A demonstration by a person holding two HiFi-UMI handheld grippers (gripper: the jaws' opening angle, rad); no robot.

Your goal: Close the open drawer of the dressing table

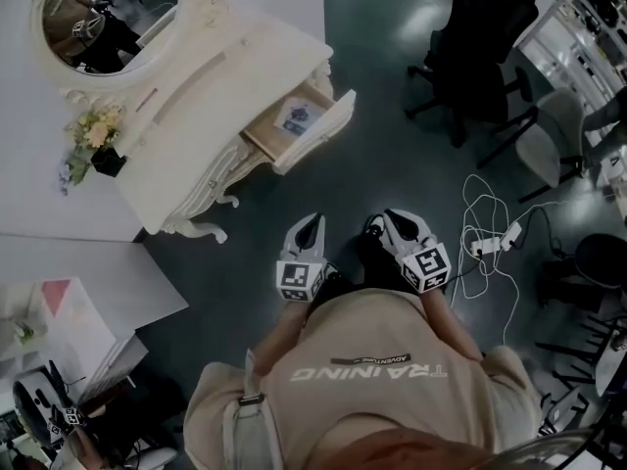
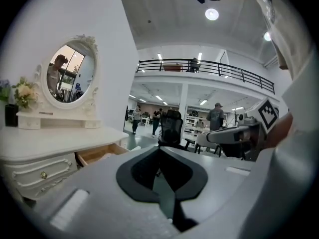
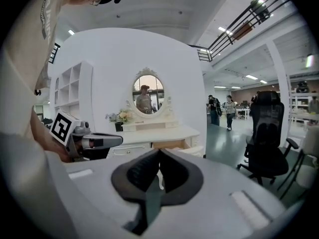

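Your left gripper and right gripper are both pressed together, empty. Open drawer sits well ahead-left of them. Probably light, stiff wood, slides easily; push flat on its white front, mid-face.

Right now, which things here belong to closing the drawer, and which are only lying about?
For the job:
drawer, pulled open
dressing table
left tool and right tool, both shut and empty

Lying about:
flowers on the table
black office chair
power strip on the floor
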